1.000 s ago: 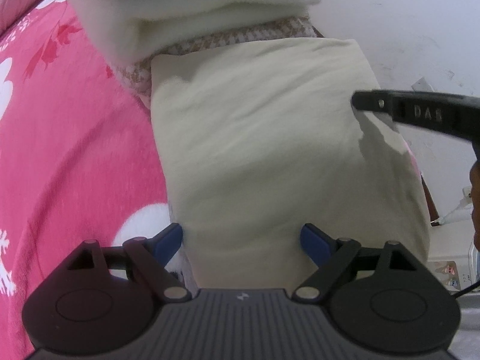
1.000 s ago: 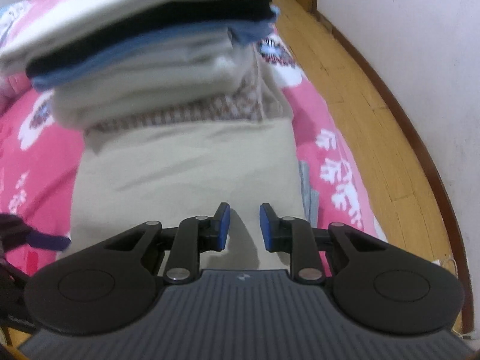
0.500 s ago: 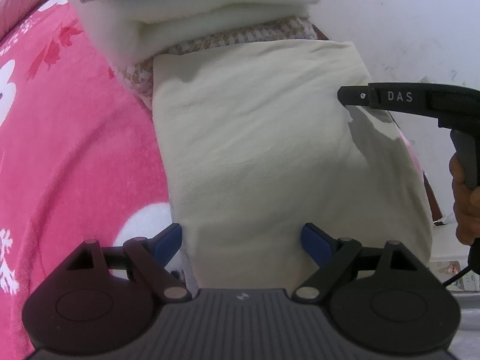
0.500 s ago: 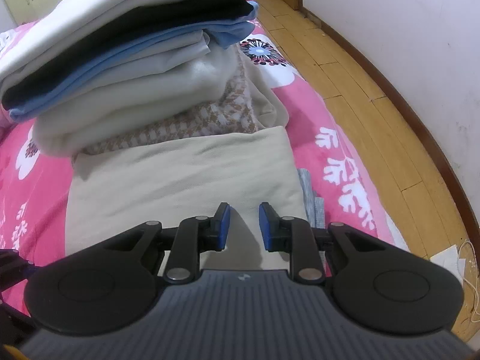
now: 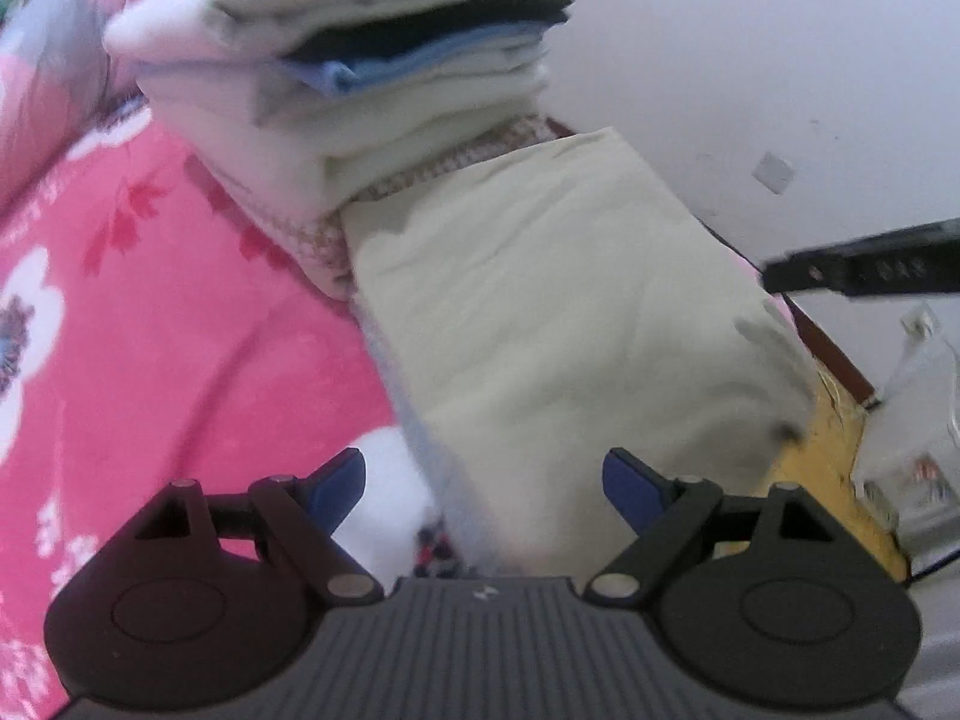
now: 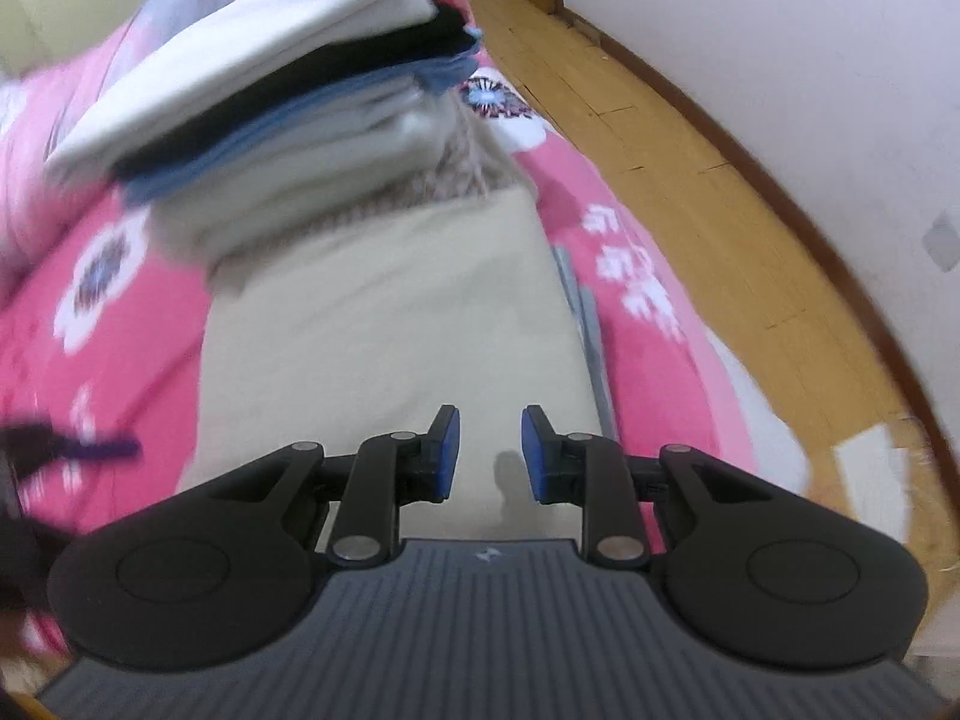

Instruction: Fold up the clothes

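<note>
A folded cream garment (image 5: 540, 312) lies flat at the pink floral bedspread's (image 5: 180, 330) edge, its far end touching a stack of folded clothes (image 5: 372, 78).

both grippers have pulled back from the cream garment (image 5: 552, 312); right gripper (image 6: 489, 450) opened slightly wider

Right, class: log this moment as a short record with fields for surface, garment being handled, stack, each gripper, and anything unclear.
surface: pink floral blanket
garment: folded beige garment, lying flat, far end against the stack
stack: folded clothes stack, white on top, then black, blue and pale layers
left gripper: open wide, empty, at the garment's near end
right gripper: fingers apart, narrow gap, empty, above the garment
floor: wooden floor beside the bed
unclear: both views are motion-blurred; contact with the fabric cannot be told
</note>
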The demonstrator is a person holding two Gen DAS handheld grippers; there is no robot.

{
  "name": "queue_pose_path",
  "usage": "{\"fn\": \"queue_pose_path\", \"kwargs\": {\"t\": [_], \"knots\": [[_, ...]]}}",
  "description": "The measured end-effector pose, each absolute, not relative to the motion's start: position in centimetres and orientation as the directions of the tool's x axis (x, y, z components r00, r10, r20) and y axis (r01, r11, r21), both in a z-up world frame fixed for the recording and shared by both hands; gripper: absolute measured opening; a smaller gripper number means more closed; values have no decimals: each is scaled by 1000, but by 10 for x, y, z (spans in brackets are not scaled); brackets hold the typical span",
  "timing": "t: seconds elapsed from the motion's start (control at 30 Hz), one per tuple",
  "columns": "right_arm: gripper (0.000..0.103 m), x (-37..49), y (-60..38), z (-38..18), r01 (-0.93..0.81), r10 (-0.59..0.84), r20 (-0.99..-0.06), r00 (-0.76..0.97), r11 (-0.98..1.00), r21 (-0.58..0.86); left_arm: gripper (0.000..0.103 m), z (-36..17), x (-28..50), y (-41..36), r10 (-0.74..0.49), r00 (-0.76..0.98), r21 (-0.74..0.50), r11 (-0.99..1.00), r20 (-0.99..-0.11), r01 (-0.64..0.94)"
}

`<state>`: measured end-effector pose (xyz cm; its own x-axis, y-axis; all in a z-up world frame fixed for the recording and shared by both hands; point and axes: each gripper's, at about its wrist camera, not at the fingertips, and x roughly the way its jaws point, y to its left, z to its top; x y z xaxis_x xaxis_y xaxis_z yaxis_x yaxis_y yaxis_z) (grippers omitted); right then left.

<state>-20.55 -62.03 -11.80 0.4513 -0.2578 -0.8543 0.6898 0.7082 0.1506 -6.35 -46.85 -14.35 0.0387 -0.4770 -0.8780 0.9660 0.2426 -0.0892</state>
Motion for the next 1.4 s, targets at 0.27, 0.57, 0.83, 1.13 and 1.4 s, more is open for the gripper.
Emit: {"fn": "queue_pose_path", "kwargs": {"t": [0.27,0.57,0.83,1.13,1.4], "knots": [[26,-239,-513,-53,741,-237,-888,394,653,155,98,-33,-52,-357,-618,-45,-218,207,-785,954],[56,-269,-397,63,804,-363,-860,360,589,88,102,48,-91,-288,-732,-118,-381,205,-672,902],[77,-291,-350,113,816,-431,-847,313,577,8,103,87,-121,-257,-793,-91,-434,229,-602,871],[80,-271,-386,128,761,-481,-797,365,648,-43,103,112,-128,-247,-753,116,-349,429,-648,833],[84,-282,-388,152,758,-566,-716,408,647,-79,103,152,-143,-255,-719,270,-153,464,-641,872]]}}
